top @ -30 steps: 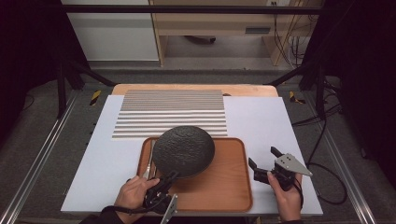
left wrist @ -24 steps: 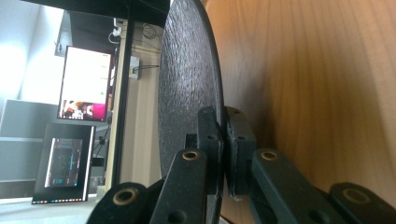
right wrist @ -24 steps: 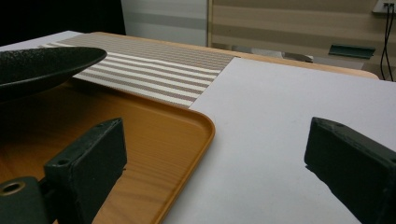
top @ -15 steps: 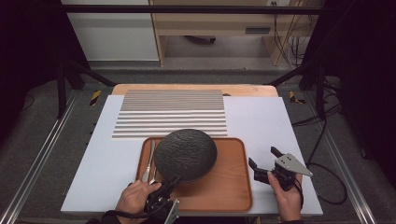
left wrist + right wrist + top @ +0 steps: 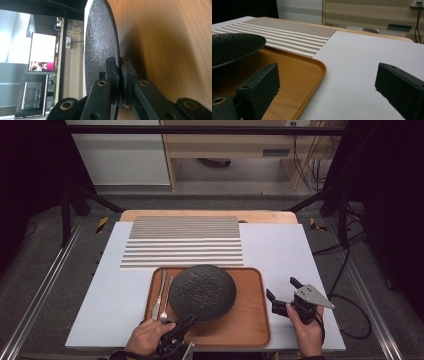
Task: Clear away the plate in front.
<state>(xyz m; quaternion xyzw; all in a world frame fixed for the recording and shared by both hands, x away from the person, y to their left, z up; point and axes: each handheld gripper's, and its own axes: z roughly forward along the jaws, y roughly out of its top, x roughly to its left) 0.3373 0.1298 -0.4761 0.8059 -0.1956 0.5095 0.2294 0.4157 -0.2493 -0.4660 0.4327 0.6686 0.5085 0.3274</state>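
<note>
Clamped on the near rim of the black plate [image 5: 202,292]: left gripper [image 5: 186,322], jaws pinching the rim from both faces, as seen close up in the left gripper view on the plate [image 5: 100,50], with the gripper [image 5: 119,82] shut tight on the thin edge. Plate lifted off the wooden tray [image 5: 250,320] at its near side, tilted, rough dark surface facing up; whether its far edge touches the tray cannot be told. Plate over the tray's left-centre. At 9 o'clock of the plate, a fork [image 5: 167,297] and a knife [image 5: 159,294] lying lengthwise side by side on the tray, just beside the plate's rim, little gap between them. Bare tray floor at 3 and 5 o'clock of the plate, wide room up to the raised right lip.

Held wide apart, gripping nothing: right gripper [image 5: 284,296], resting over the white board [image 5: 280,250] at 3 o'clock of the tray, just outside its right edge. In the right gripper view, open white surface between the two jaws, tray corner [image 5: 317,67] and plate rim [image 5: 237,47] to the left. At 12 o'clock of the tray, striped mat [image 5: 182,242], its near edge close to the tray's far lip. Right half of the board bare out to its edges.
</note>
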